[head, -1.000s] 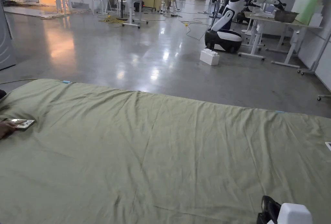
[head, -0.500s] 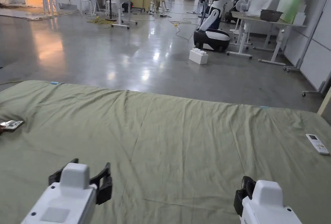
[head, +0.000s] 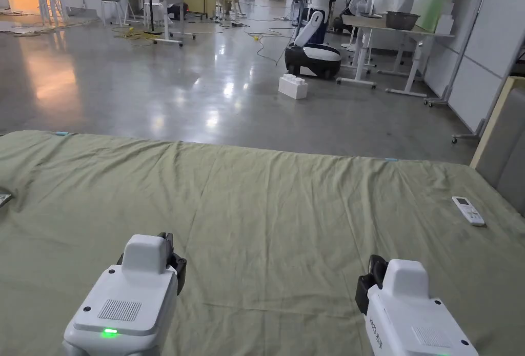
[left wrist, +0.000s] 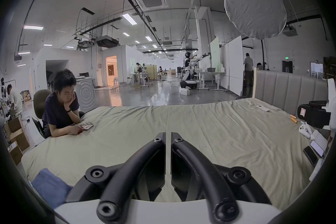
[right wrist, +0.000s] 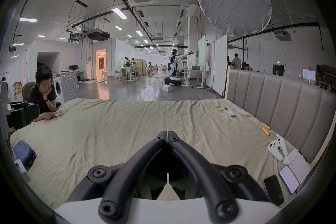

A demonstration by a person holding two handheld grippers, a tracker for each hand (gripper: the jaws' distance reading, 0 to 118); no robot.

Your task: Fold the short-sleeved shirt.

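An olive-green sheet (head: 287,208) covers the bed, and no garment lies spread on it. A crumpled blue cloth (left wrist: 49,186) sits at the bed's near left corner, also seen as the blue cloth (right wrist: 24,151); I cannot tell whether it is the shirt. My left gripper (head: 166,241) hovers over the near left of the sheet. Its jaws (left wrist: 168,134) stand parallel with a hairline gap and nothing between them. My right gripper (head: 377,264) hovers over the near right, its tips (right wrist: 167,132) touching and holding nothing.
A person (left wrist: 60,106) leans on the bed's left edge with a phone. A white remote (head: 467,211) lies near the padded headboard (right wrist: 272,97) on the right. A game controller (right wrist: 277,148), orange batteries (right wrist: 266,130) and phones (right wrist: 273,189) line that side.
The head camera has panned right. Both grippers have come up into the head view. The left gripper's jaws, spread half a second ago, have closed.
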